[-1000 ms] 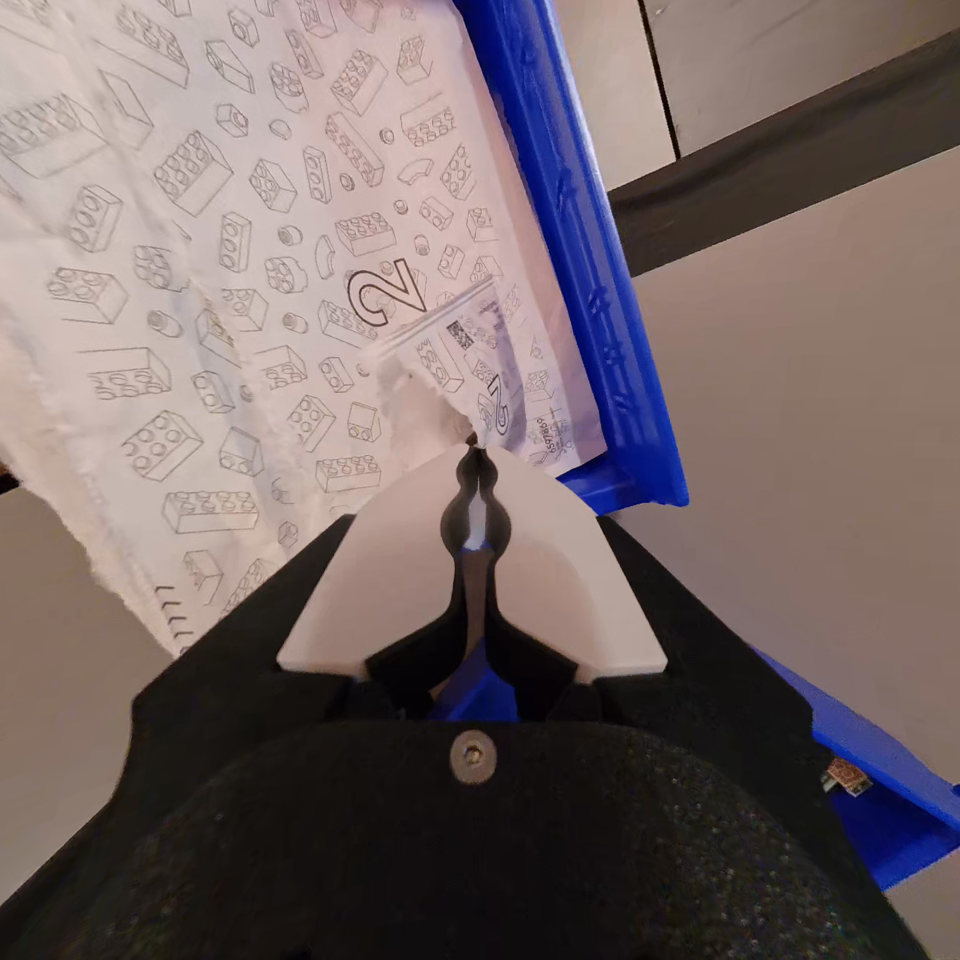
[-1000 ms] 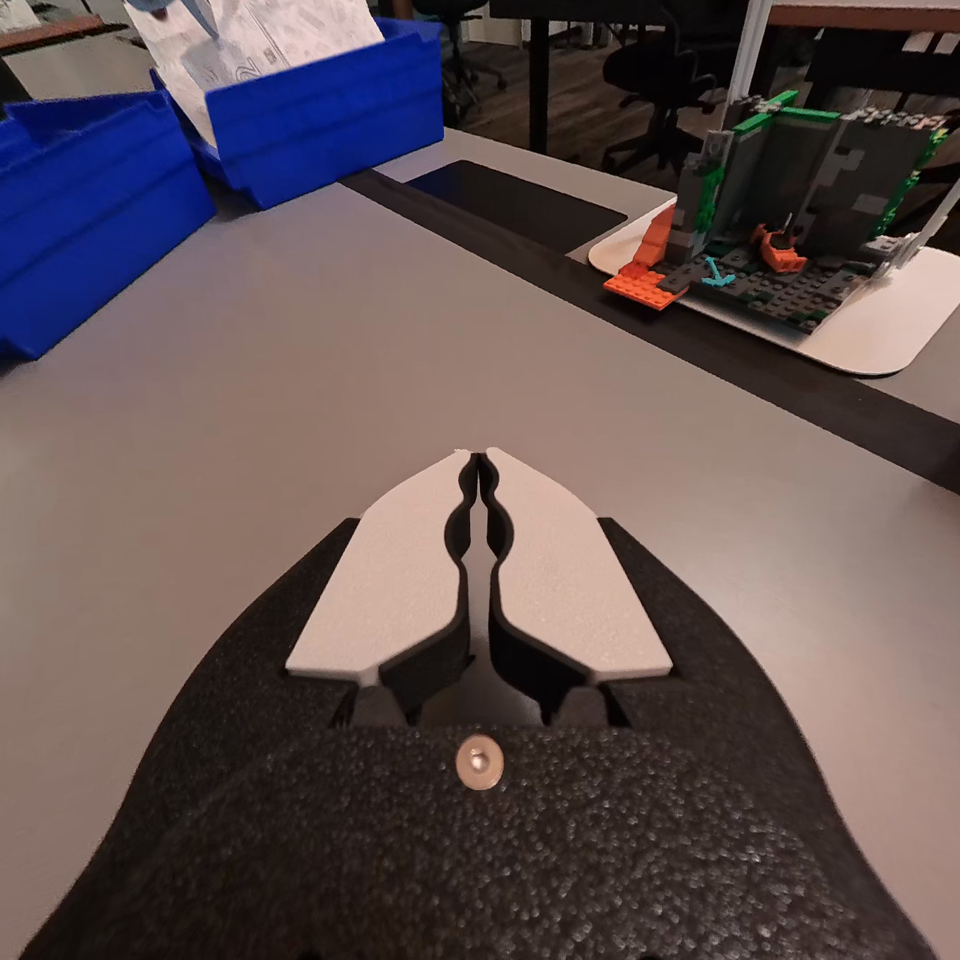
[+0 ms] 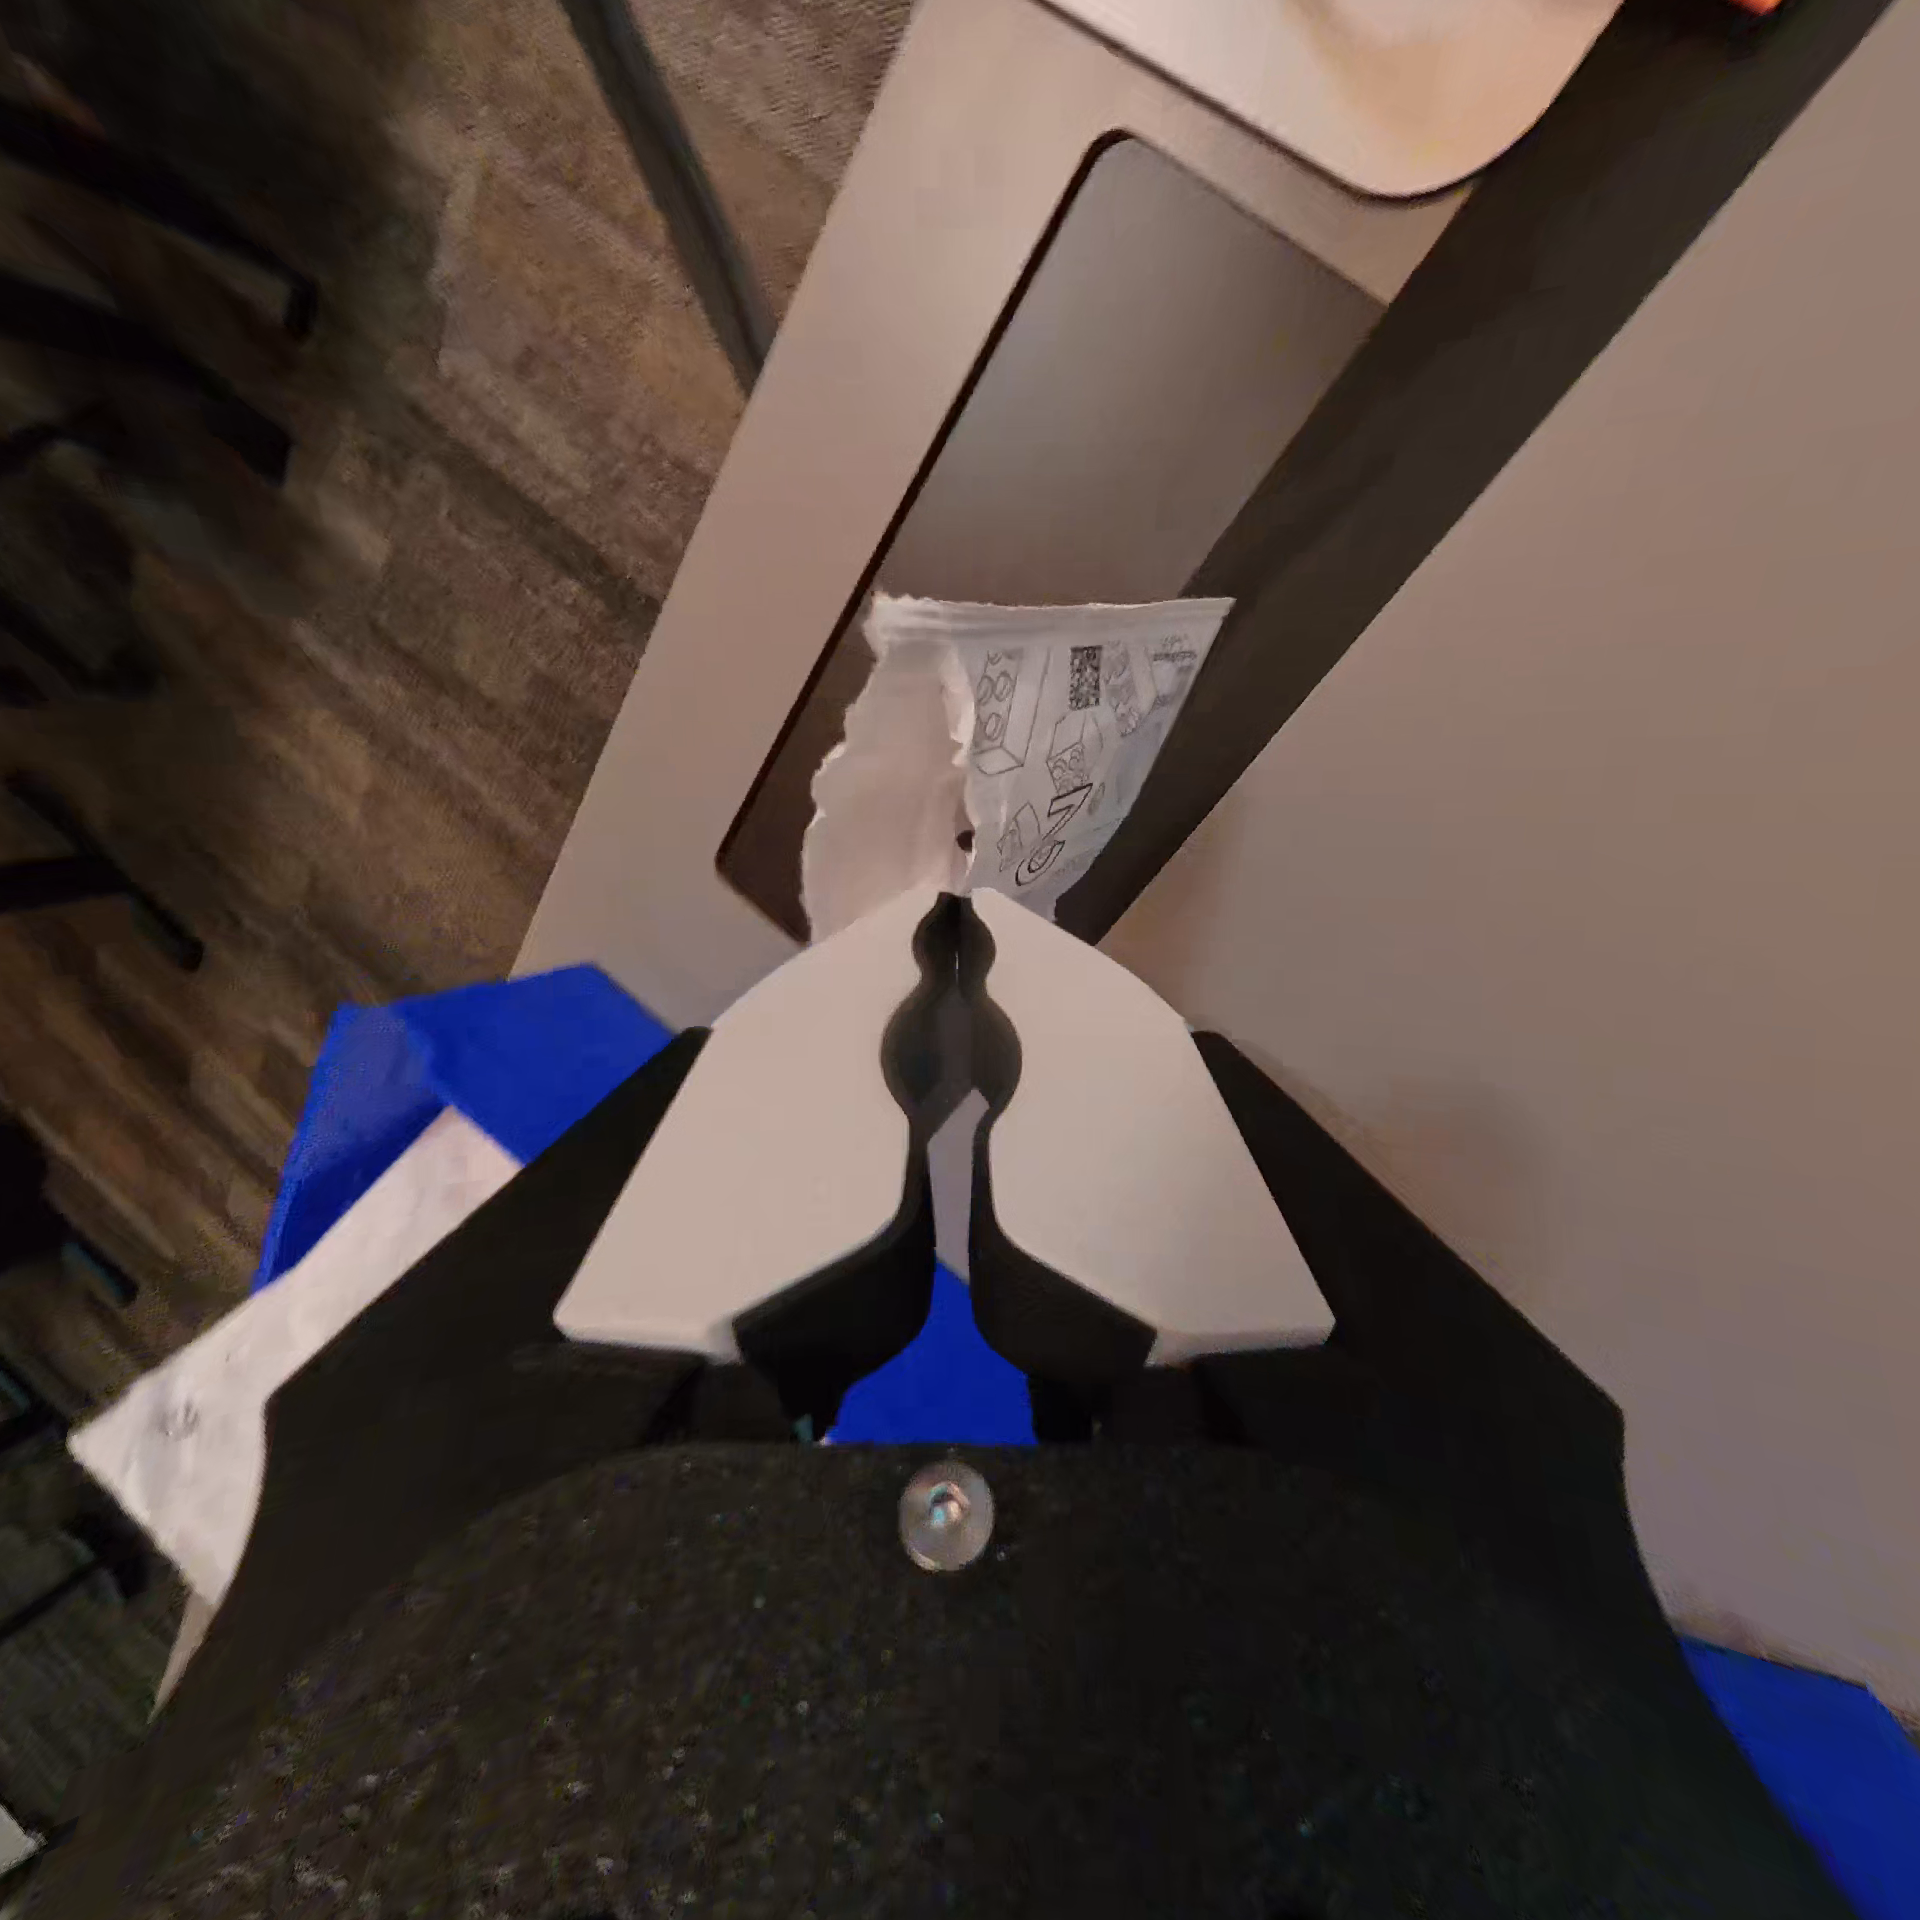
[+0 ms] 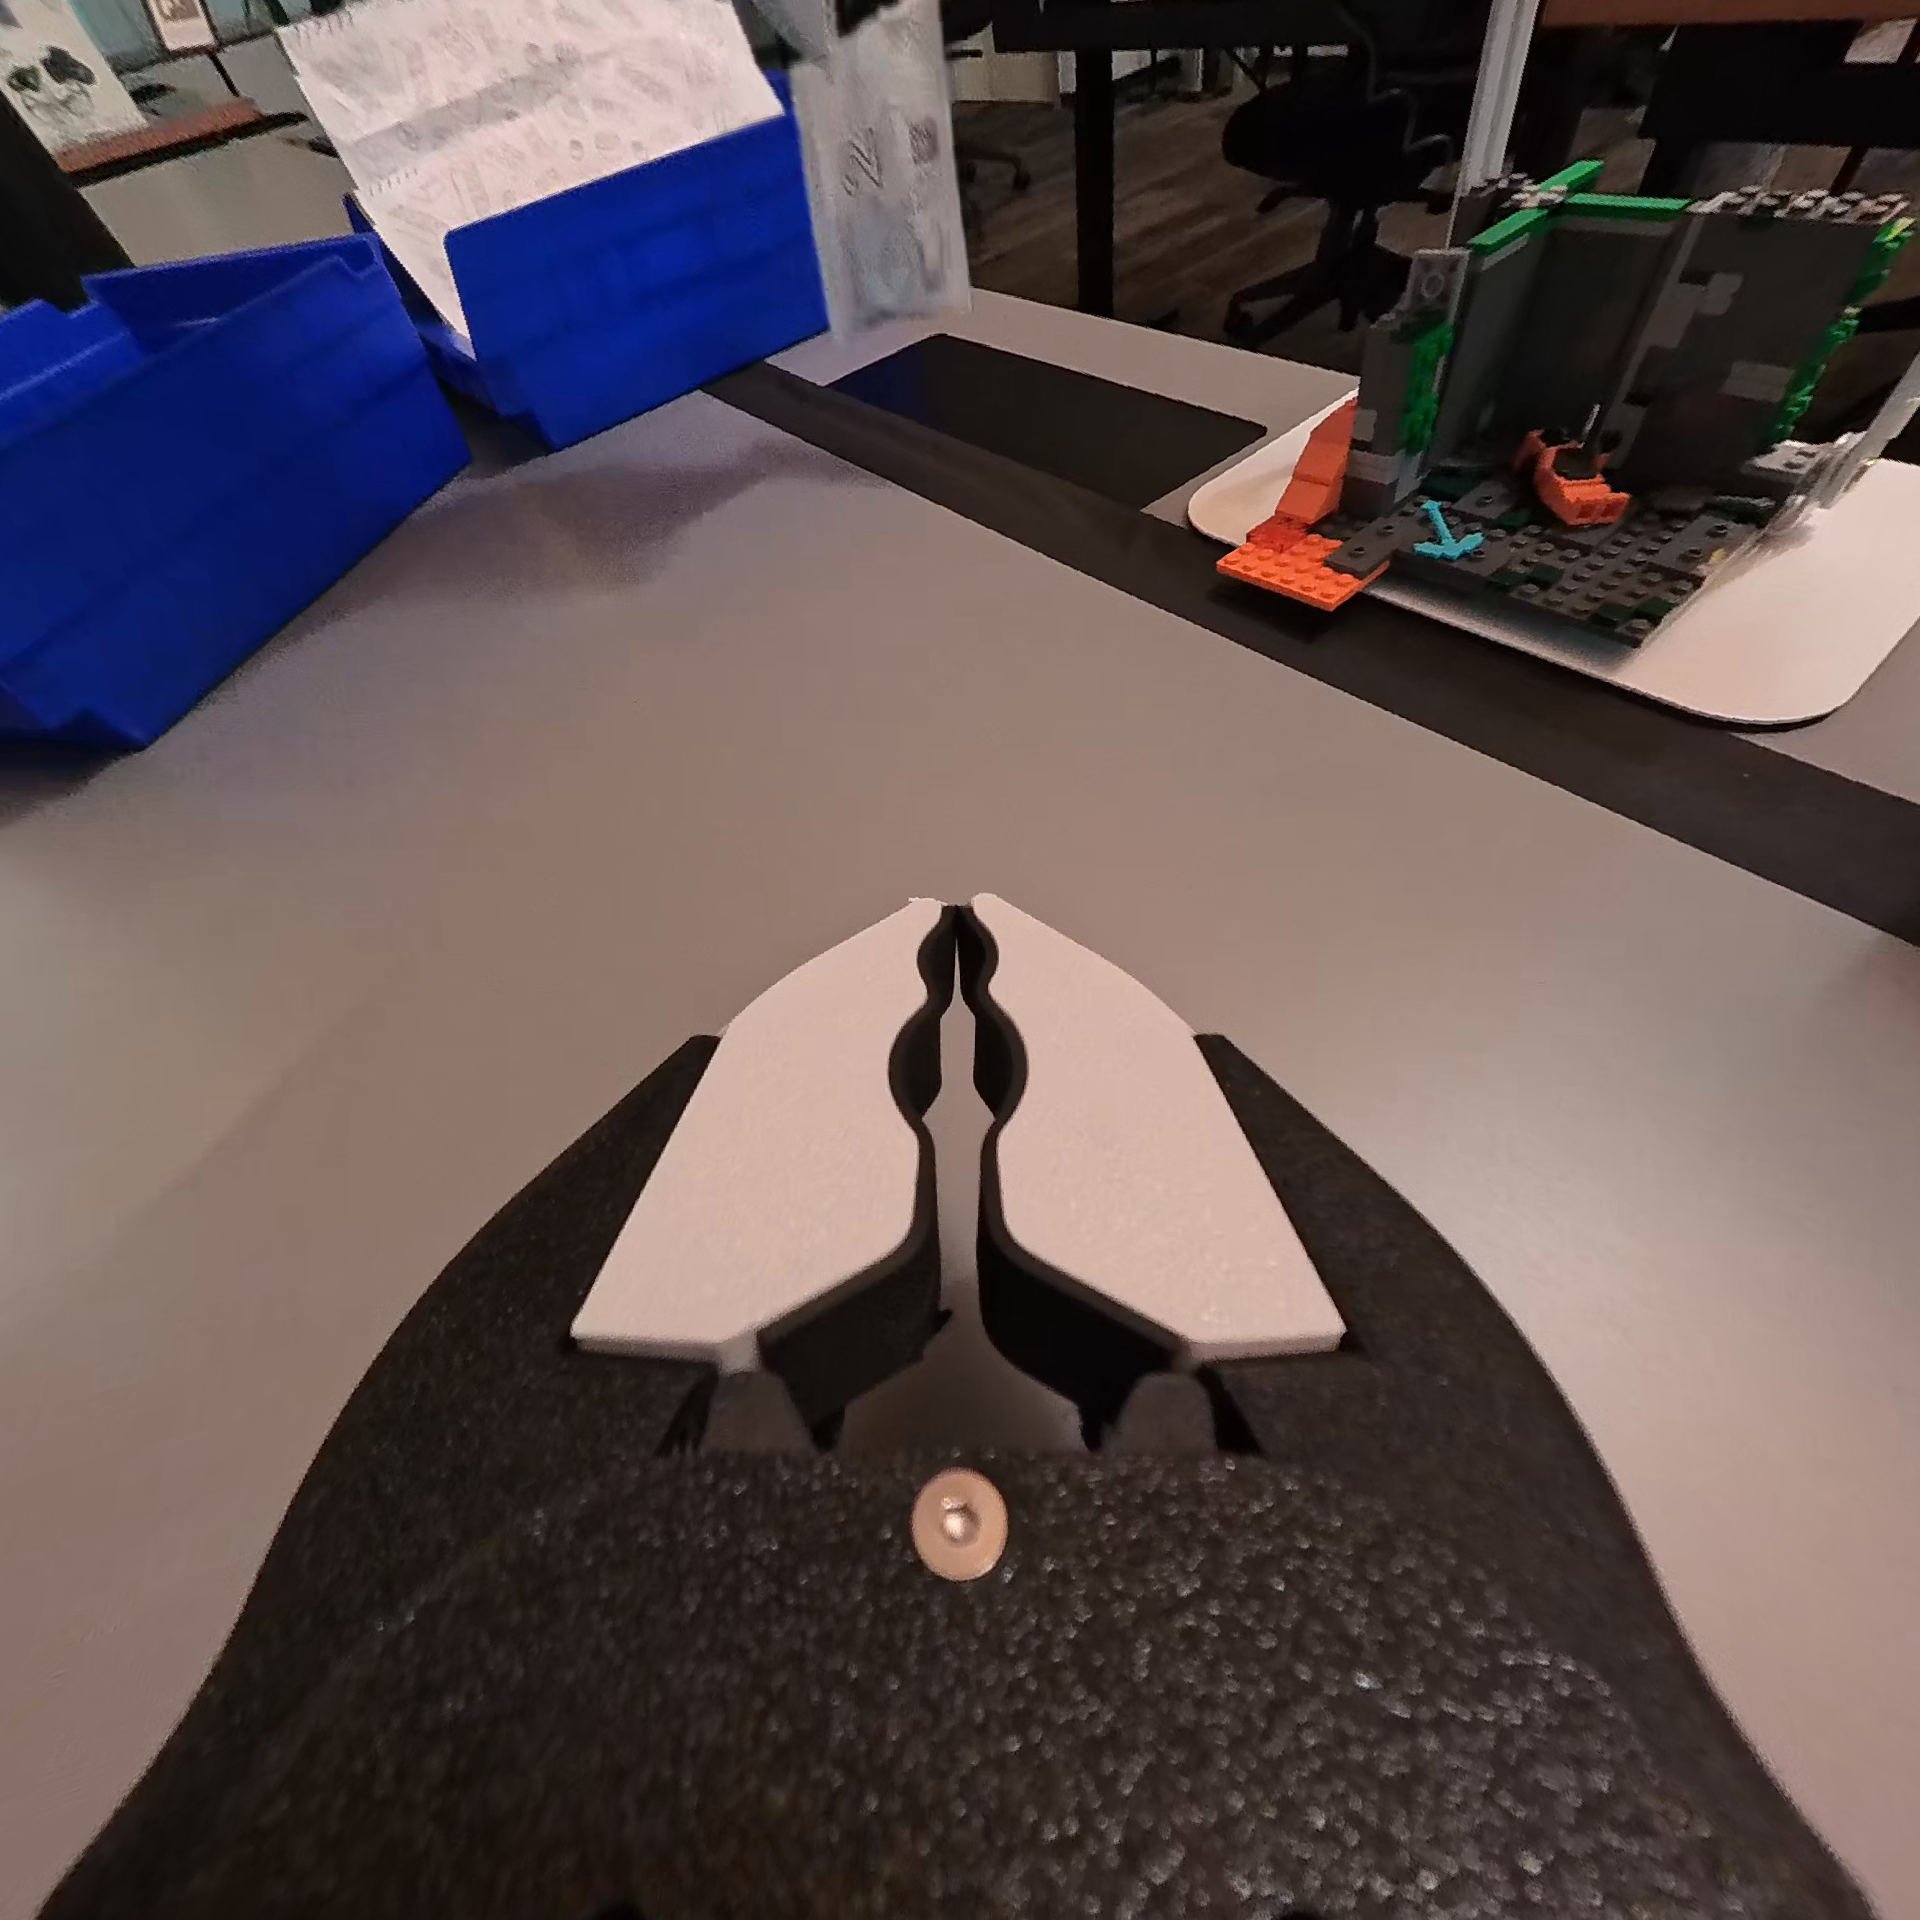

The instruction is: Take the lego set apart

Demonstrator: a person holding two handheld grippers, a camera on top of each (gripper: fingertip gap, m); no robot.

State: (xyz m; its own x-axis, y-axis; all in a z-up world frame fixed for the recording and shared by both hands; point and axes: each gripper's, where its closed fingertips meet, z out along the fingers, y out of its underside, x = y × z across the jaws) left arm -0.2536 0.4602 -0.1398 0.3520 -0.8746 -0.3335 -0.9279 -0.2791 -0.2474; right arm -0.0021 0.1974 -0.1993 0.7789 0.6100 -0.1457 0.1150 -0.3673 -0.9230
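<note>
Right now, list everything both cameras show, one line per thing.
Lego set: one, grey, green and orange, on the white mat, far right.
Mat: one, white, on the table beyond the dark strip.
Bins: two, blue, far left of the table; the rear one holds a large printed paper bag.
Small bag: one, white torn paper with printed bricks, hanging in the air from the left tongs.
Table: grey, with a dark strip and a dark inset panel.
Chairs: dark, on the floor behind; count unclear.
Left tongs: white fingers, black body, shut on the small bag.
Right tongs: same build, shut, empty, over the table.
</note>
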